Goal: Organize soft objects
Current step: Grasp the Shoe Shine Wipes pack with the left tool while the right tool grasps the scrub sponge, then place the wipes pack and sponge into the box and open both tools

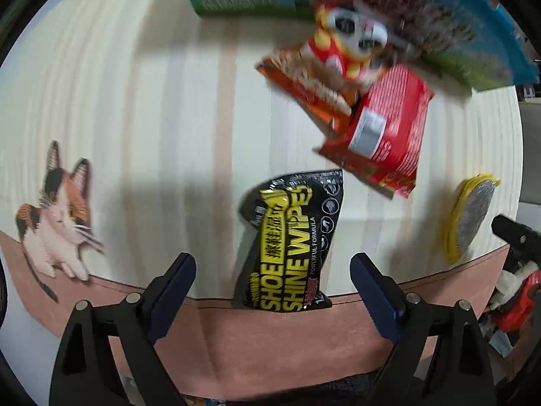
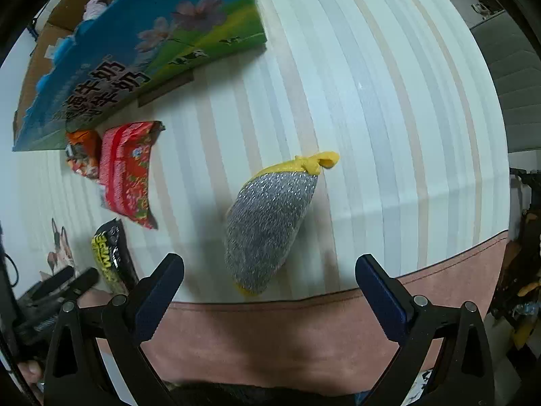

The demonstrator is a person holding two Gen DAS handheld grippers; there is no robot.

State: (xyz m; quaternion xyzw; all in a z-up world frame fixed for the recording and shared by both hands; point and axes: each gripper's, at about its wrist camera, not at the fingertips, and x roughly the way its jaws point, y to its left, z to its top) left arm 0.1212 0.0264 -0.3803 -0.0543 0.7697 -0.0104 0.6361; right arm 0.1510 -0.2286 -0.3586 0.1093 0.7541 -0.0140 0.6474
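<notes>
A black and yellow shoe shine wipes pack (image 1: 290, 240) lies at the table's near edge, just ahead of my open, empty left gripper (image 1: 272, 269). Beyond it lie a red packet (image 1: 382, 132), an orange snack packet (image 1: 304, 84) and a red-and-white plush toy (image 1: 348, 40). A silver scouring pad with yellow trim (image 2: 267, 226) lies just ahead of my open, empty right gripper (image 2: 268, 270). The pad also shows in the left wrist view (image 1: 468, 216). The wipes pack (image 2: 113, 253) and red packet (image 2: 126, 172) show at left in the right wrist view.
A blue and green flower-printed cardboard box (image 2: 135, 57) stands at the back of the striped tablecloth (image 2: 389, 118), holding a pink soft thing (image 2: 98, 1). A cat picture (image 1: 57, 216) is printed on the cloth. The pink table edge (image 2: 287, 335) runs below both grippers.
</notes>
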